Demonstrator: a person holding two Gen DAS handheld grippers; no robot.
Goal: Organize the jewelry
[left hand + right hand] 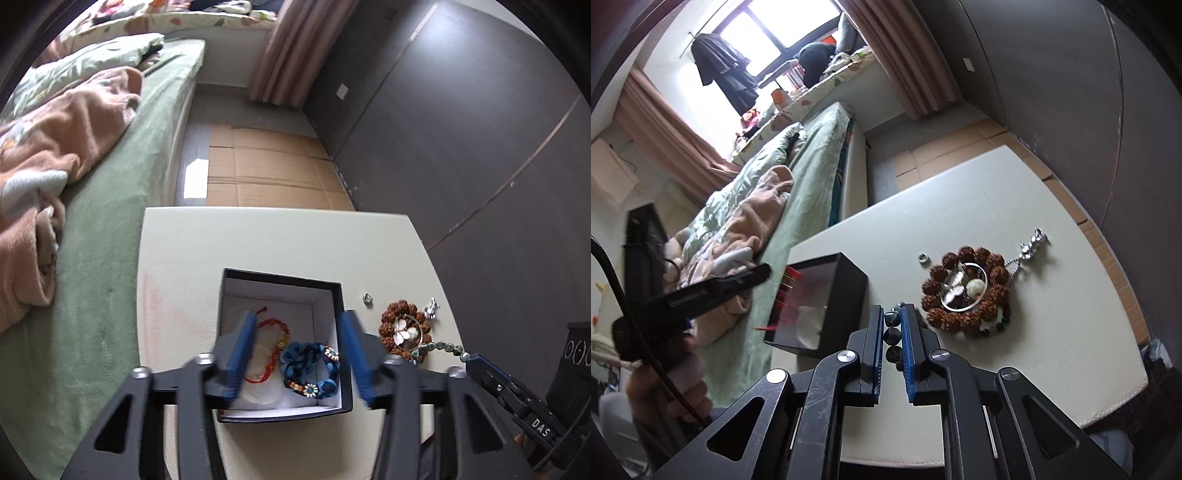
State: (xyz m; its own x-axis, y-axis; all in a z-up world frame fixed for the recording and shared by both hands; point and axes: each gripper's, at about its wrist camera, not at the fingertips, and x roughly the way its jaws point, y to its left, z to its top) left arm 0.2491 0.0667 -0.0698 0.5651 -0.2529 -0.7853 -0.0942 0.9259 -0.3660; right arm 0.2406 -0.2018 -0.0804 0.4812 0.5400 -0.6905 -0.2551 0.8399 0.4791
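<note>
My left gripper (297,321) hangs open over a black box (341,295) with a white inside. Below its fingers, in the box, lie a red braided bracelet (271,328) and a blue flower bracelet (314,365); the pads touch neither. My right gripper (890,310) is shut on a strand of dark green beads (892,334), lifted just right of the box (849,284). The strand (443,347) trails back to a brown bead bracelet (931,275) lying flat on the table. In the left wrist view the right gripper (472,360) shows at the right edge.
On the cream table (997,184), a small silver ring (924,257) and a silver charm (1030,247) lie near the brown bracelet (386,321), which rings a silver bangle (975,306). A bed (110,295) stands left of the table, a dark wall (461,129) to the right. A hand (683,387) holds the left gripper (762,272).
</note>
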